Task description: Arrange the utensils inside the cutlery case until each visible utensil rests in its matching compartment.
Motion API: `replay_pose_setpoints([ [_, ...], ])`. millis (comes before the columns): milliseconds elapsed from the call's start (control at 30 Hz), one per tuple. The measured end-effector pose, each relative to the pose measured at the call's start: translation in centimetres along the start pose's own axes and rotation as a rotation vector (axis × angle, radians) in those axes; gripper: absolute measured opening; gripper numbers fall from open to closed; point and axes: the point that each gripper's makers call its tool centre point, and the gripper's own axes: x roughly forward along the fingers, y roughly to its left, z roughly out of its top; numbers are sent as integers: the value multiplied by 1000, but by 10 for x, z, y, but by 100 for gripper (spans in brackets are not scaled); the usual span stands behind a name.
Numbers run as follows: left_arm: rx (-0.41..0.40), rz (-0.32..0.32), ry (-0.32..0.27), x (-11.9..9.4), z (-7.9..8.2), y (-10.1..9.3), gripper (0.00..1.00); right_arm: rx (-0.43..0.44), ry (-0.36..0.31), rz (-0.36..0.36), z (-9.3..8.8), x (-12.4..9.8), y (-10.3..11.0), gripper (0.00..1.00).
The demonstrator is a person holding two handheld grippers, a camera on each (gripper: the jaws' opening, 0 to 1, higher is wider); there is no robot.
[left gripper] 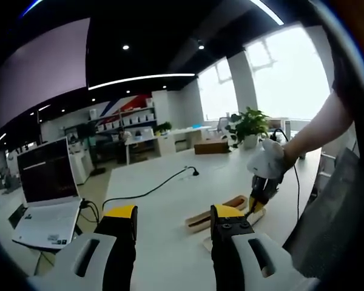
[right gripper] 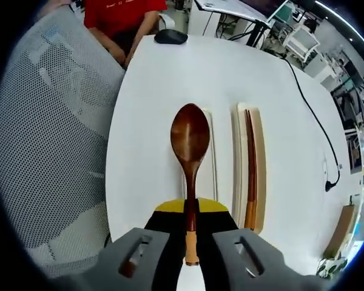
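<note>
My right gripper (right gripper: 190,219) is shut on the handle of a dark wooden spoon (right gripper: 190,138), whose bowl points away from me. The spoon hangs over the left slot of the pale cutlery case (right gripper: 213,159) on the white table. The case's right slot (right gripper: 259,151) holds brown chopsticks (right gripper: 250,163). In the left gripper view, my left gripper (left gripper: 173,221) stands open and holds nothing, low over the table and short of the case (left gripper: 201,219). There the right gripper (left gripper: 259,195), held by a gloved hand (left gripper: 267,160), hovers at the case's far end.
A grey mesh chair (right gripper: 48,139) stands along the table's left edge, with a person in a red shirt (right gripper: 121,15) and a black mouse (right gripper: 171,36) beyond. A black cable (right gripper: 312,109) crosses the table. A laptop (left gripper: 45,194) sits left; a plant (left gripper: 250,125) stands behind.
</note>
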Motion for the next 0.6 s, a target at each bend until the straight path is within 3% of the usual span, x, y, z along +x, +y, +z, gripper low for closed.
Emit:
replay_pose_setpoints([
  [300, -5, -1, -5, 0, 1, 0, 50, -6, 4, -14, 3, -4, -10, 1],
  [600, -25, 9, -24, -2, 3, 4, 50, 6, 4, -66, 10, -8, -47, 1],
])
